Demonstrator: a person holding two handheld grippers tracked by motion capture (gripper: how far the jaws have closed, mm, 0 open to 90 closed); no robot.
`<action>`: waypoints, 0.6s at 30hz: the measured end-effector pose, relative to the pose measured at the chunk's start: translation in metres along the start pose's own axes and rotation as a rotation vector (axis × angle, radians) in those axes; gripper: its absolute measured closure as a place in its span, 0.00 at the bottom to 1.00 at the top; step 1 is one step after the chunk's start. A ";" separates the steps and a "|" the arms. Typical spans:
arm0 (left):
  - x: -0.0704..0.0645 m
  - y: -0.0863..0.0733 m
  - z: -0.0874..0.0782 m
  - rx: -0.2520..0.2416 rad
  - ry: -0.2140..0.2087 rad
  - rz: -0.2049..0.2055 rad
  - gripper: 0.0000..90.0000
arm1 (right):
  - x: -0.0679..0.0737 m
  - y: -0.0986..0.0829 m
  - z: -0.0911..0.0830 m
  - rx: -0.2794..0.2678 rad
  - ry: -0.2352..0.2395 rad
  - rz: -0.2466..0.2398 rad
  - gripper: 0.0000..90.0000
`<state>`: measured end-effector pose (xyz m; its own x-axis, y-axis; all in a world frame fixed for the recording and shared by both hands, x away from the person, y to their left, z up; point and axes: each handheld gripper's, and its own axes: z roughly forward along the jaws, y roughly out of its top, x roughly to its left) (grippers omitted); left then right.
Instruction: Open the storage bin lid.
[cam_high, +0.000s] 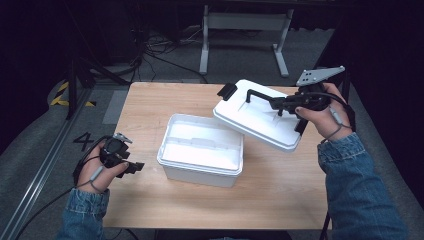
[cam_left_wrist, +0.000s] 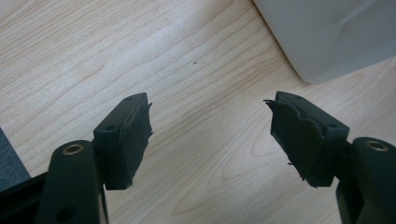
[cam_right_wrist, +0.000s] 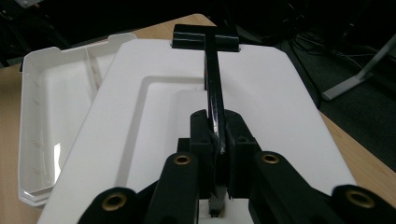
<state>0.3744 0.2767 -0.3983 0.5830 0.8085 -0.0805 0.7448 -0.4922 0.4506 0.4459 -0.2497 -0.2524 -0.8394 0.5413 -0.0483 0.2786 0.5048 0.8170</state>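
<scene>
While the right gripper (cam_right_wrist: 217, 140) is pinching the lid's (cam_high: 260, 117) black handle (cam_right_wrist: 214, 88), lifting it off toward 2 o'clock of the box (cam_high: 200, 152), the left gripper (cam_left_wrist: 210, 135) is hanging wide open and empty, so setting the lid down probably comes next.

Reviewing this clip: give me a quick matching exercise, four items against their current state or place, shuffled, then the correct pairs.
Items:
1. left gripper
2. right gripper
3. white box
4. lid

States:
A. held tilted above the table by its black handle
B. open-topped, resting on the table
C. jaws apart, nothing between them
D. jaws clamped on the black handle

Pairs: 1-C, 2-D, 3-B, 4-A
</scene>
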 end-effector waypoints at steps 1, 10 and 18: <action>0.000 0.000 0.000 0.000 0.000 0.000 0.33 | -0.001 -0.001 -0.001 0.001 -0.004 0.006 0.93; 0.000 0.000 0.000 0.008 -0.003 0.000 0.33 | -0.014 -0.014 -0.009 0.012 -0.045 0.039 0.93; 0.000 0.000 0.001 0.010 -0.003 -0.010 0.33 | -0.023 -0.024 -0.012 0.020 -0.075 0.069 0.93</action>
<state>0.3746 0.2761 -0.3992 0.5763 0.8125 -0.0877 0.7540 -0.4872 0.4406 0.4532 -0.2826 -0.2636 -0.7805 0.6241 -0.0356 0.3449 0.4775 0.8081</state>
